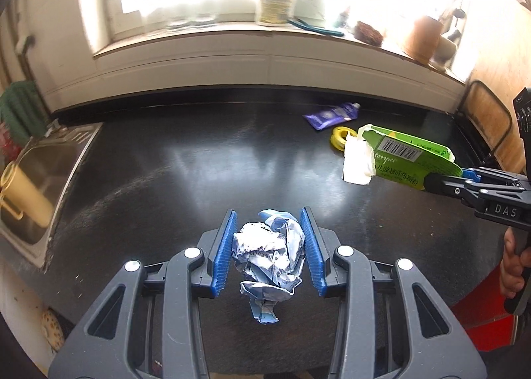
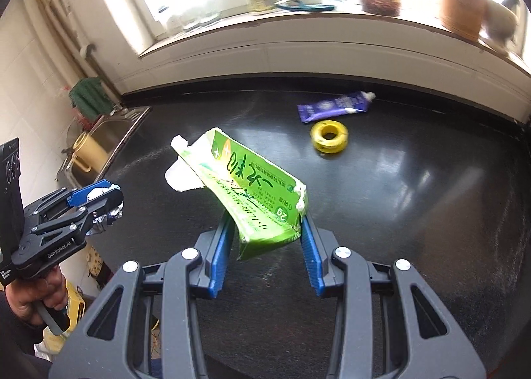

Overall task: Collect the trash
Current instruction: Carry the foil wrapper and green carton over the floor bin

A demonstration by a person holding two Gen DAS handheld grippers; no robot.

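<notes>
Mid-collection, both tools loaded. Left gripper [image 1: 268, 246] clamped on a crumpled white-and-blue wrapper [image 1: 270, 253], jaws narrow and pressing the ball from either side, raised over the front edge of the black counter [image 1: 199, 163]. Right gripper [image 2: 265, 243] closed on the lower corner of a torn green carton [image 2: 252, 186], jaws narrow, carton tilted up and away with a scrap of white paper [image 2: 181, 176] hanging off its far end; seen from the left wrist view, the same carton [image 1: 408, 153] held above the right side of the counter.

Still lying on the counter near the back edge, toward the right: a purple tube [image 2: 335, 107] and, just in front of it, a yellow ring [image 2: 328, 135], close together but whether touching cannot be told. Sink [image 1: 43, 180] at the left end with a pale yellow mug [image 1: 23, 196] inside.

No bin plainly in view in either picture; a red shape [image 1: 484, 312] below the right front corner, nature unclear. Judged step: carrying two held pieces off to be dropped. Next move likely to call for finding the receptacle, opening each pair of jaws over it, then returning for tube and ring. Loose white scrap at some risk of falling on the way.
</notes>
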